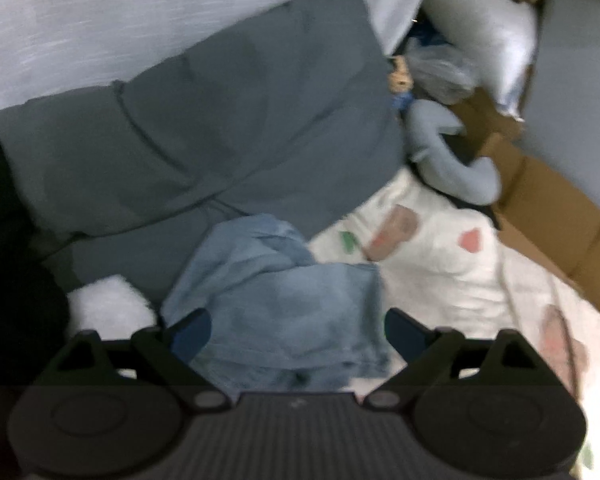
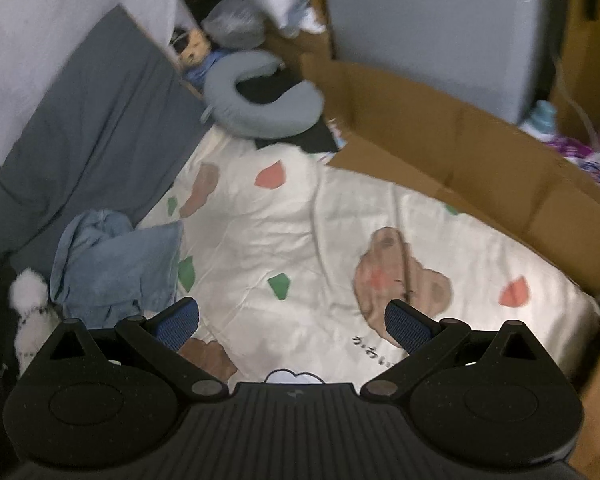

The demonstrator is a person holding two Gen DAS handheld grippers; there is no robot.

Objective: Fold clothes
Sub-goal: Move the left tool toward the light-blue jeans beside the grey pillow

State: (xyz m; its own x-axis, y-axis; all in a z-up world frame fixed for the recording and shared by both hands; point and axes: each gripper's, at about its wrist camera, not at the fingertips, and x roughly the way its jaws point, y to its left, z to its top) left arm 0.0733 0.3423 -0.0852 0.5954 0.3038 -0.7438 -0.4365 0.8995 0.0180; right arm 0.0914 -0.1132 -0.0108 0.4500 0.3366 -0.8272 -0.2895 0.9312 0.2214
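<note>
Gaping left tool (image 1: 298,334) over crumpled denim (image 1: 284,296), right tool (image 2: 292,330) wide above bare quilt (image 2: 300,240), cardboard edge (image 2: 480,168) beyond

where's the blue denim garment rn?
The blue denim garment lies crumpled on the patterned sheet, straight ahead between the open left gripper fingers; in the right wrist view it is far left, beside the grey pillow.

We've got both fisheyes looking steeply down along their fingers. The left sits close over the crumpled light-blue denim garment (image 1: 284,292); the right hangs over the cream patterned bedspread (image 2: 300,240). They share the denim, bedspread and grey U-shaped neck pillow (image 1: 448,152).
</note>
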